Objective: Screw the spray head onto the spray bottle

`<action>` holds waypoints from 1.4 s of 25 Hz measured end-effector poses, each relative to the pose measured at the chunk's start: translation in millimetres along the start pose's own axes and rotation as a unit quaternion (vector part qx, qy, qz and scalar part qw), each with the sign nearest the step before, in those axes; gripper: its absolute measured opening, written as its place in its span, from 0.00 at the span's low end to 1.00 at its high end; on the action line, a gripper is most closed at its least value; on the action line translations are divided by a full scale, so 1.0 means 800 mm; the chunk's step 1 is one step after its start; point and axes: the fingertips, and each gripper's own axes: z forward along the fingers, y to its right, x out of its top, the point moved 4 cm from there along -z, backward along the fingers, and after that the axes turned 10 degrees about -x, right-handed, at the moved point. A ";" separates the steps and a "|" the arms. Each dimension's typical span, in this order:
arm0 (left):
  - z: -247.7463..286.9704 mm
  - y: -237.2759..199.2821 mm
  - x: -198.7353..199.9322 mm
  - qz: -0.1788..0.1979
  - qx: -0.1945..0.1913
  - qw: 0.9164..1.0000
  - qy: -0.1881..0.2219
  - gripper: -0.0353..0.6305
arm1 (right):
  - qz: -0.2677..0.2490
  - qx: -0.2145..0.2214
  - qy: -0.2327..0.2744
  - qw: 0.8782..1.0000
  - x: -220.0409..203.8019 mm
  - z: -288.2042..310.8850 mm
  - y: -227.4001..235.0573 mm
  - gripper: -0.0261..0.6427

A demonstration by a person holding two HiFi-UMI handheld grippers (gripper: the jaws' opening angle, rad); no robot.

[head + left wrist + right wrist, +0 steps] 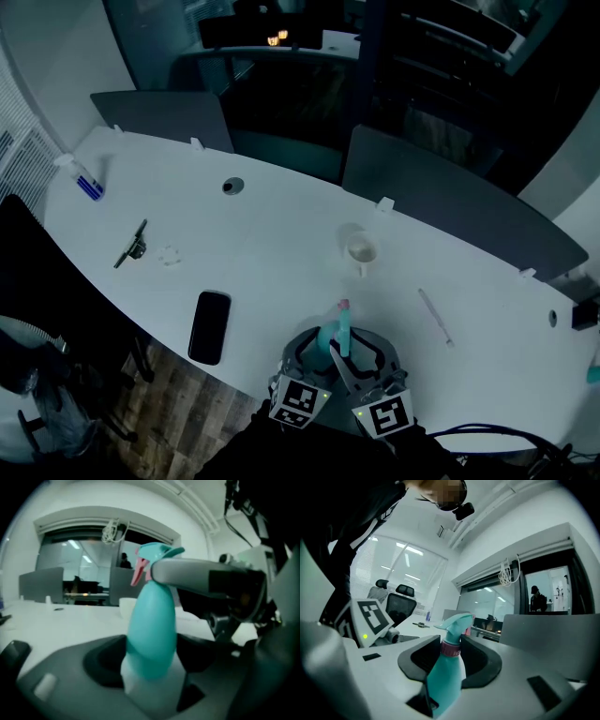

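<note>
Left tool (312,354), partly closed, grips the teal spray bottle (327,341) by its body. Right tool (367,361) clamps the pink-collared spray head (456,622). Both sit above the table's (281,230) near edge. The tools hide the bottle's base. White cup (361,249): contents indiscernible.

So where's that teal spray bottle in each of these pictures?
Head view: spray bottle at bottom centre, near the lower edge.
Left gripper view: dead centre, filling the middle.
Right gripper view: lower centre, between the jaws.
Shared landmark: grey desk dividers behind it.
</note>
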 end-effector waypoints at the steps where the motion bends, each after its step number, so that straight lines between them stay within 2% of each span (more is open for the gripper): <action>1: 0.000 0.004 -0.002 -0.014 0.036 0.999 0.003 0.56 | 0.001 -0.006 -0.003 1.000 -0.001 -0.001 -0.002 0.25; 2: 0.001 0.006 -0.004 -0.022 0.057 0.998 0.003 0.56 | 0.008 -0.004 -0.007 1.000 -0.003 -0.002 -0.002 0.25; 3: 0.000 0.006 -0.005 -0.021 0.056 0.998 0.002 0.57 | 0.021 0.003 -0.009 1.000 -0.003 -0.002 -0.001 0.25; 4: -0.001 0.005 -0.006 -0.009 0.035 0.999 -0.002 0.57 | 0.033 0.013 -0.008 0.999 -0.003 -0.002 0.000 0.25; 6: -0.006 -0.004 -0.004 0.016 -0.036 0.999 -0.011 0.59 | 0.043 0.041 -0.009 0.998 -0.003 -0.001 0.001 0.25; 9: -0.002 -0.013 0.000 0.034 -0.146 0.988 -0.029 0.62 | 0.055 0.080 -0.006 0.995 -0.003 0.001 0.005 0.25; 10: 0.001 -0.013 0.001 0.043 -0.165 0.985 -0.036 0.61 | 0.055 0.087 0.000 0.995 -0.001 0.002 0.007 0.25; 11: 0.003 -0.013 0.002 0.050 -0.167 0.984 -0.038 0.59 | 0.050 0.088 0.008 0.995 0.000 0.004 0.008 0.25; 13: 0.002 -0.010 0.002 0.043 -0.122 0.991 -0.027 0.58 | 0.031 0.076 0.018 0.996 0.003 0.005 0.005 0.25; 15: -0.001 -0.004 0.001 0.010 -0.029 0.999 -0.009 0.58 | 0.024 0.052 0.016 0.998 0.003 0.003 0.000 0.25; 17: -0.001 0.004 -0.003 -0.026 0.070 0.997 -0.001 0.58 | 0.030 0.036 0.008 0.999 0.001 0.000 -0.003 0.25; 18: 0.000 0.008 -0.005 -0.036 0.101 0.994 -0.002 0.58 | 0.034 0.034 0.005 0.999 -0.001 -0.001 -0.004 0.25; 19: 0.000 0.009 -0.007 -0.034 0.110 0.993 -0.007 0.58 | 0.038 0.035 0.004 0.999 -0.002 -0.002 -0.004 0.25; 21: -0.005 0.005 -0.009 0.000 0.071 0.997 -0.015 0.59 | 0.044 0.048 0.000 0.998 -0.003 0.000 -0.004 0.25; 23: -0.012 -0.005 -0.005 0.043 -0.011 0.999 -0.015 0.65 | 0.047 0.072 -0.006 0.996 -0.005 0.002 -0.003 0.25; 24: -0.012 -0.010 -0.001 0.057 -0.059 0.996 -0.020 0.65 | 0.049 0.084 -0.006 0.995 -0.005 0.003 -0.001 0.25; 26: -0.006 -0.013 0.003 0.077 -0.141 0.986 -0.038 0.66 | 0.055 0.098 0.003 0.994 -0.002 0.005 0.003 0.25; 27: -0.003 -0.013 0.003 0.085 -0.160 0.982 -0.044 0.58 | 0.054 0.100 0.010 0.993 0.000 0.006 0.004 0.25; 28: -0.001 -0.012 0.003 0.090 -0.161 0.982 -0.045 0.58 | 0.049 0.097 0.017 0.994 0.002 0.006 0.004 0.25; 29: -0.002 -0.011 0.003 0.089 -0.144 0.985 -0.040 0.58 | 0.043 0.091 0.022 0.995 0.004 0.006 0.003 0.25; 30: -0.003 -0.009 0.002 0.080 -0.111 0.990 -0.030 0.58 | 0.037 0.082 0.023 0.996 0.004 0.005 0.001 0.25; 32: -0.006 -0.003 0.000 0.040 -0.006 0.999 -0.011 0.57 | 0.029 0.061 0.020 0.998 0.002 0.003 -0.004 0.25; 33: -0.006 0.002 -0.001 0.015 0.054 0.998 -0.005 0.58 | 0.028 0.051 0.017 0.998 0.001 0.002 -0.006 0.25; 34: -0.006 0.007 -0.002 -0.008 0.107 0.994 -0.002 0.58 | 0.028 0.045 0.012 0.999 -0.001 0.001 -0.008 0.25; 35: -0.004 0.011 -0.004 -0.022 0.141 0.990 -0.003 0.58 | 0.030 0.044 0.007 0.999 -0.003 -0.001 -0.008 0.25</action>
